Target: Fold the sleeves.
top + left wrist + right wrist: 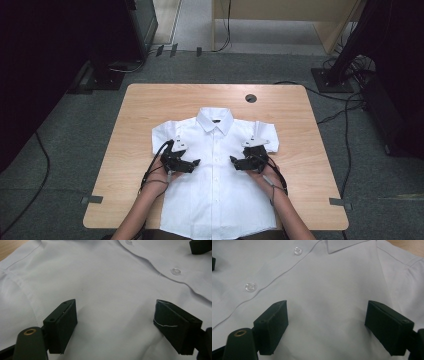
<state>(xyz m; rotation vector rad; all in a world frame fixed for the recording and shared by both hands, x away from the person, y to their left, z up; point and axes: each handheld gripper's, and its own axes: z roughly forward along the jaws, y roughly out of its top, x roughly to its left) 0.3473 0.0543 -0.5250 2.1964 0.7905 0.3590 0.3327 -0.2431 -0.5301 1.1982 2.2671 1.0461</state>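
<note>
My white shirt (216,175) lies buttoned and flat across the surface (135,115), hem at the near edge. My left tongs (196,163) and right tongs (233,160) hover released over its chest; I judge folding is starting, so next I pinch fabric.

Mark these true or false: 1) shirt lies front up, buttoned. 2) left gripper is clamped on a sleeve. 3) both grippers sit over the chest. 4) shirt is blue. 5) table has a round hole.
1) True: the shirt lies collar away, buttons showing.
2) False: the left gripper is open over the chest fabric.
3) True: the right gripper is there too, open.
4) False: white.
5) True: the table has a round hole.
</note>
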